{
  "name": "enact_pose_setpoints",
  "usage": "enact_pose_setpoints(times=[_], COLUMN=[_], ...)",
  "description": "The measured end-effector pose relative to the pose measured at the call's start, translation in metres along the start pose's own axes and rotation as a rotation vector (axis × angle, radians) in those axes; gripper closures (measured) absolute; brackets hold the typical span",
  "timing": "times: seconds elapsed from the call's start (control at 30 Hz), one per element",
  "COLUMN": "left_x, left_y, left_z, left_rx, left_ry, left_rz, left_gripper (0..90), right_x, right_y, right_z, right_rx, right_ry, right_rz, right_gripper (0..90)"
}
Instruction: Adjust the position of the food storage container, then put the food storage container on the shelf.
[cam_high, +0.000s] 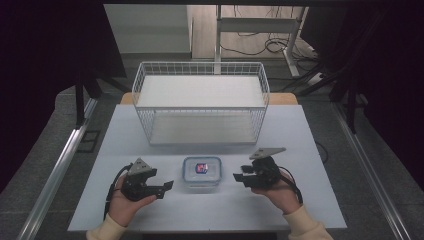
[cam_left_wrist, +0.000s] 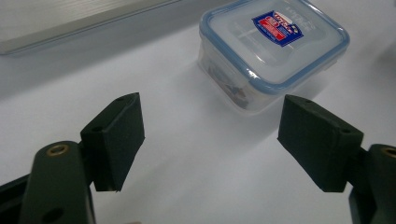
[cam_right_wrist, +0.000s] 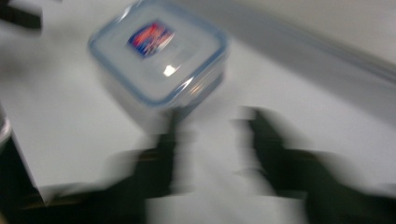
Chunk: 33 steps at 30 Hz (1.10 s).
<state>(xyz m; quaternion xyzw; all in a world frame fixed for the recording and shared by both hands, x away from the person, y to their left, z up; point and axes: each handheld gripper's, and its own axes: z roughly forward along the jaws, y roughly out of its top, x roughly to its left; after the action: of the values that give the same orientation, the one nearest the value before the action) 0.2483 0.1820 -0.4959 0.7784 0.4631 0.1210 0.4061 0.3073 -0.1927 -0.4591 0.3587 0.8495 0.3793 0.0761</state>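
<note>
Holding my left hand-held gripper (cam_high: 167, 186) spread and empty, I see the lidded container (cam_high: 201, 172) low centre on the surface (cam_high: 300, 130), between it and my right hand-held gripper (cam_high: 239, 177), also parted; both sit about equally near.

Bare table (cam_high: 100, 200) either side of lidded container (cam_high: 201, 172), wire basket (cam_high: 200, 100) blocking the far half

Left hand-held gripper (cam_high: 169, 186) sits low in the left hand (cam_high: 125, 202), jaws spread wide; right hand-held gripper (cam_high: 239, 177) angles inward, jaws parted, blurred.
</note>
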Motion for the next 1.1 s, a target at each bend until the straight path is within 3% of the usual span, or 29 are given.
enact_pose_setpoints(times=[0.07, 0.1, 0.13, 0.17, 0.3, 0.43, 0.67, 0.87, 1.1], left_x=[0.000, 0.000, 0.000, 0.000, 0.003, 0.005, 0.004, 0.003, 0.006], left_y=[0.000, 0.000, 0.000, 0.001, 0.000, 0.000, 0.001, 0.002, 0.006], left_z=[0.000, -0.001, -0.001, -0.001, -0.001, -0.001, -0.001, 0.001, 0.002], left_rx=[-0.001, -0.006, -0.006, -0.007, -0.008, -0.013, -0.016, -0.006, -0.007], left_ry=[0.001, 0.002, 0.002, 0.002, 0.005, -0.010, -0.019, -0.029, -0.050], left_rz=[0.000, 0.000, 0.000, 0.000, -0.004, -0.024, -0.025, -0.019, -0.055], left_gripper=[22.6, 22.6, 22.6, 22.5, 22.5, 22.1, 21.8, 21.5, 20.8], right_x=[-0.001, -0.004, -0.004, -0.009, -0.016, -0.019, -0.013, -0.011, -0.012], right_y=[-0.004, -0.012, -0.012, -0.018, -0.024, -0.026, -0.025, -0.024, -0.021], right_z=[-0.004, -0.010, -0.010, -0.012, -0.012, -0.010, -0.010, -0.011, -0.006], right_rx=[-0.023, -0.051, -0.051, -0.063, -0.045, -0.049, -0.043, -0.051, -0.065], right_ry=[-0.015, 0.021, 0.021, 0.030, 0.014, 0.016, 0.013, 0.019, 0.029], right_rz=[0.014, 0.062, 0.062, 0.111, 0.136, 0.143, 0.120, 0.129, 0.165], right_gripper=[31.0, 27.6, 27.6, 25.1, 23.7, 22.5, 20.8, 19.7, 17.3])
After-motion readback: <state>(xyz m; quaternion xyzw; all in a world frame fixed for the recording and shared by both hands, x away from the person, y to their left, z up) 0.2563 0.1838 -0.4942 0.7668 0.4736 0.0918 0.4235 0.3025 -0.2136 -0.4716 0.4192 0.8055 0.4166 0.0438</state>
